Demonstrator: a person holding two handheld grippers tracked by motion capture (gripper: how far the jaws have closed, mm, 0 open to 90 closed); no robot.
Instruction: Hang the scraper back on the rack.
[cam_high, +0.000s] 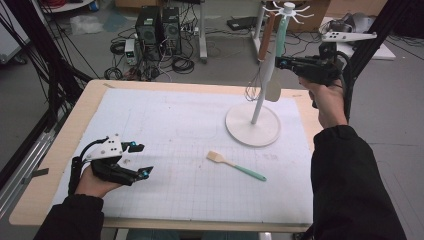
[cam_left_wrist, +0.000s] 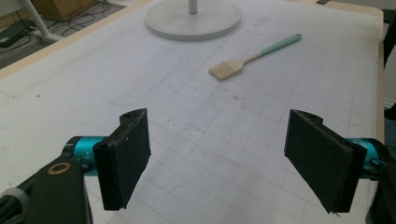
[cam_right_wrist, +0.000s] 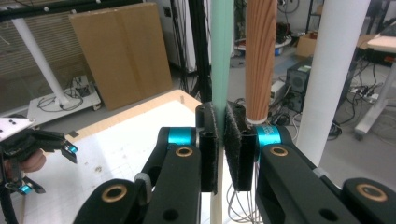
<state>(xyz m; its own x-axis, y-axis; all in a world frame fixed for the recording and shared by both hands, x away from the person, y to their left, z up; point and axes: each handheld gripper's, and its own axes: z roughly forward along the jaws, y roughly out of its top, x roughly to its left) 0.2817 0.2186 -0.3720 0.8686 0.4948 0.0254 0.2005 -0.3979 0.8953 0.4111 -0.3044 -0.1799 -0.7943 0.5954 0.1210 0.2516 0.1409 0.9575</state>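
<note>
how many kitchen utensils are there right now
3: a mint-handled spatula hanging on the rack, pinched by the right claw; a wooden-handled whisk hanging beside it; a brush lying on the mat.

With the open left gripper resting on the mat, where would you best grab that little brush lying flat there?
Take the brush by its slim mint-green handle, coming straight down with the jaws across it. It lies flat, so the handle's narrow sides offer grip; the left gripper stands open nearby.
</note>
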